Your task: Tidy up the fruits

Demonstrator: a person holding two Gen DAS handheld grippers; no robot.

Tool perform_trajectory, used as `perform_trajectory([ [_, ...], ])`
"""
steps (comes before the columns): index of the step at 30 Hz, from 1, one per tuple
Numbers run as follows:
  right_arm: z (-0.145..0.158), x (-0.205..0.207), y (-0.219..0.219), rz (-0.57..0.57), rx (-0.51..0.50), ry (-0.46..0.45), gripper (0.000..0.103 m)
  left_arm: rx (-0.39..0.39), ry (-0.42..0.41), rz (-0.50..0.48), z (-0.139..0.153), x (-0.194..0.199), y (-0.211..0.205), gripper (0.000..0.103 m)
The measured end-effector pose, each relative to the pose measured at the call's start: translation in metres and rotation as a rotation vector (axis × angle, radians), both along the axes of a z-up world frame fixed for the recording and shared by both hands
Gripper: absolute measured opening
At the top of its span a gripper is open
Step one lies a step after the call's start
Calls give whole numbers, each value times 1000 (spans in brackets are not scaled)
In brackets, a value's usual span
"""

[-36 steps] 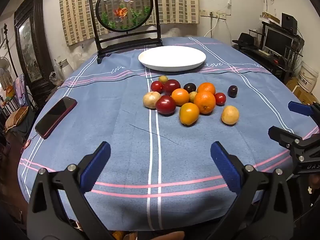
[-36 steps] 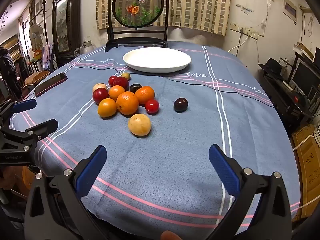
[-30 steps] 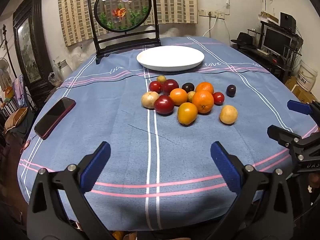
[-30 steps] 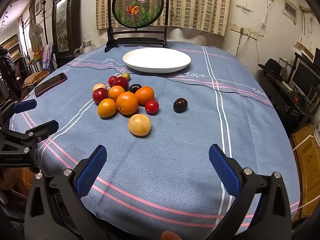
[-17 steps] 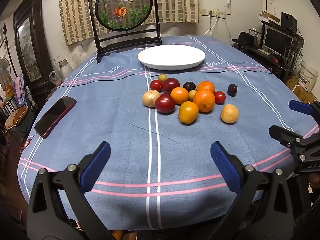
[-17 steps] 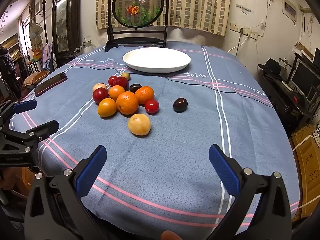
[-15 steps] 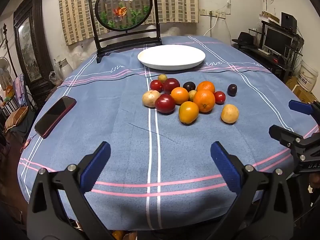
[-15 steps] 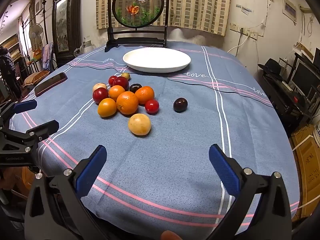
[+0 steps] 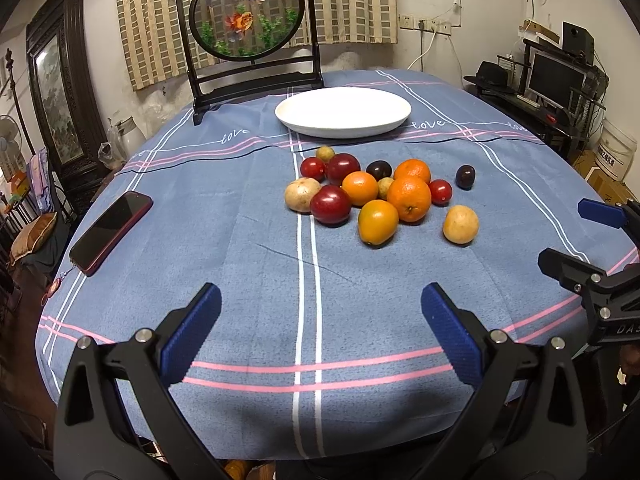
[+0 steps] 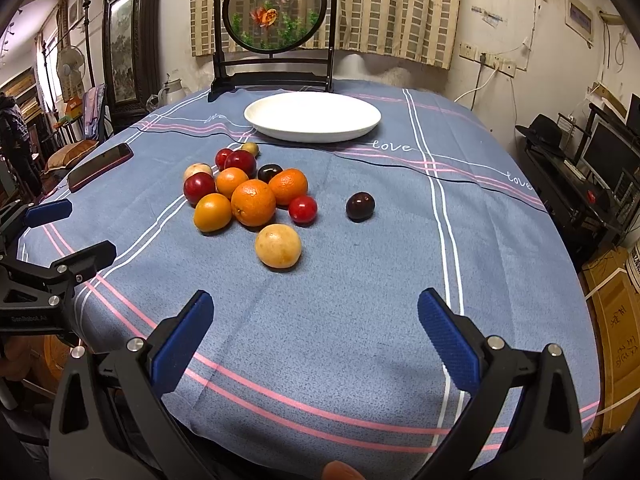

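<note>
Left gripper (image 9: pixel 320 328), right gripper (image 10: pixel 314 330) wide apart, near table edge (image 9: pixel 304 450).

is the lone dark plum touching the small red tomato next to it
Apart. The right wrist view shows bare blue cloth between the dark plum and the small red tomato.
</note>
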State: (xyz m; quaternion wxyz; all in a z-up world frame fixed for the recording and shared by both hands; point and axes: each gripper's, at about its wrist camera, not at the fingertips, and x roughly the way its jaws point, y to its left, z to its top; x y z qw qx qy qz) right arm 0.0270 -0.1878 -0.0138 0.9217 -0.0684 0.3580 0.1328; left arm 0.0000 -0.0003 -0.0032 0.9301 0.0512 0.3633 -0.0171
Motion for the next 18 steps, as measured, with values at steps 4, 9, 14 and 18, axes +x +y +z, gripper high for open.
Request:
perform_trajectory([
  [4, 0, 0, 0, 3, -1, 0, 102, 0, 1, -1, 0, 0, 0, 101],
  [9, 0, -1, 0, 3, -2, 0, 102, 3, 3, 2, 0, 0, 1, 101],
  [14, 0, 0, 1, 2, -5, 2, 102, 6, 11, 12, -2, 1, 3, 101],
  [18, 0, 0, 1, 1, -5, 3, 102, 6, 11, 12, -1, 1, 4, 101],
])
